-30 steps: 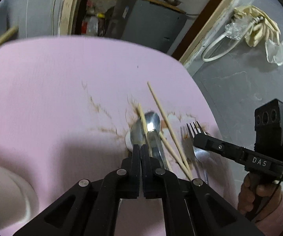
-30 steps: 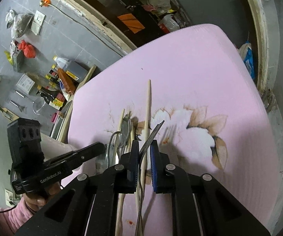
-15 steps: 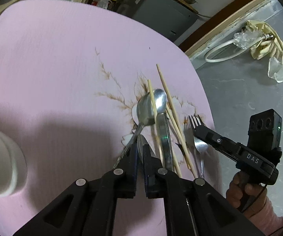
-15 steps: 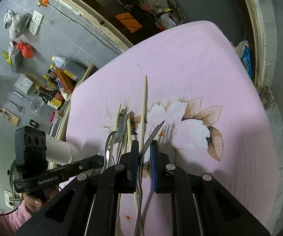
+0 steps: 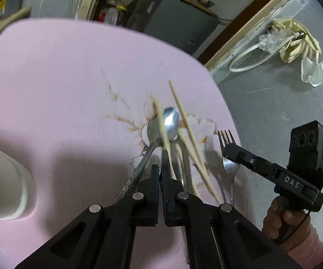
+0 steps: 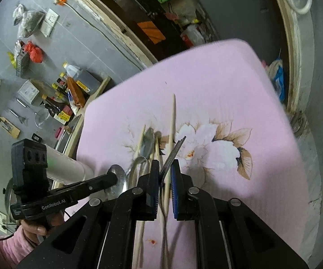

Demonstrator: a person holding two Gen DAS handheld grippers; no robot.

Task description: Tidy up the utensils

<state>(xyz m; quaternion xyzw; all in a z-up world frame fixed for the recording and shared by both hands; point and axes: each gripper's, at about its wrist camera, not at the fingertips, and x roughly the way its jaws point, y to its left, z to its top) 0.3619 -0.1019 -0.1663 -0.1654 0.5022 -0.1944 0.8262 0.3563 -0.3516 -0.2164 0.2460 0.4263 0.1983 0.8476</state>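
My right gripper is shut on a steel fork, turned on edge and held just above the pink flowered cloth. The left wrist view shows the same fork in that gripper. My left gripper is shut, with nothing seen between its pads. An ornate-handled spoon runs under its left finger. A second spoon and three wooden chopsticks lie just ahead. In the right wrist view a shiny spoon bowl sits at the left gripper's tip; I cannot tell whether it is gripped.
A white cylinder stands at the cloth's left, also seen behind the left gripper. A hand in a pink sleeve holds the right gripper. Past the table edge, a cable and bag and bottles lie on the grey floor.
The left gripper has drawn back from the spoon bowls, showing more of the ornate handle, and the white cylinder has come into view at left. The right gripper has risen with the fork.
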